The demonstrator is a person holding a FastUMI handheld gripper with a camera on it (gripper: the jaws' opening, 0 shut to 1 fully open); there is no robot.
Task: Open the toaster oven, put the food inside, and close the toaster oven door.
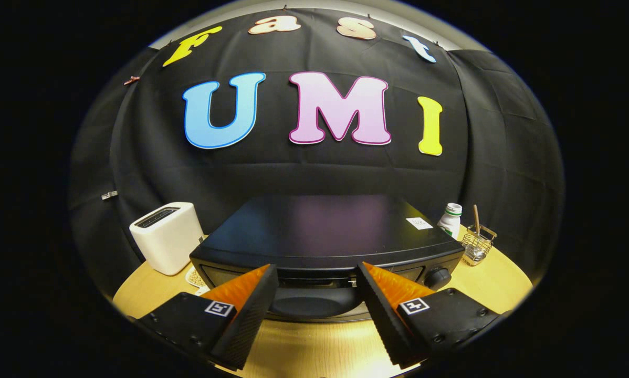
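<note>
The black toaster oven [320, 228] stands in the middle of the round wooden table [493, 283], seen from above its front. Its door handle [314, 304] is a dark curved bar just ahead of and between my fingers. The door looks shut. My gripper [317, 268] is open, with its two fingertips on either side of the handle at the oven's upper front edge, holding nothing. A pale patterned item [194, 275], perhaps the food, lies on the table left of the oven, partly hidden behind my left finger [251, 299].
A white slot toaster [167, 236] stands left of the oven. On the right side are a white bottle [451, 218] and a small wire basket [477, 244] holding a wooden stick. A black knob [438, 277] sits on the oven's right front.
</note>
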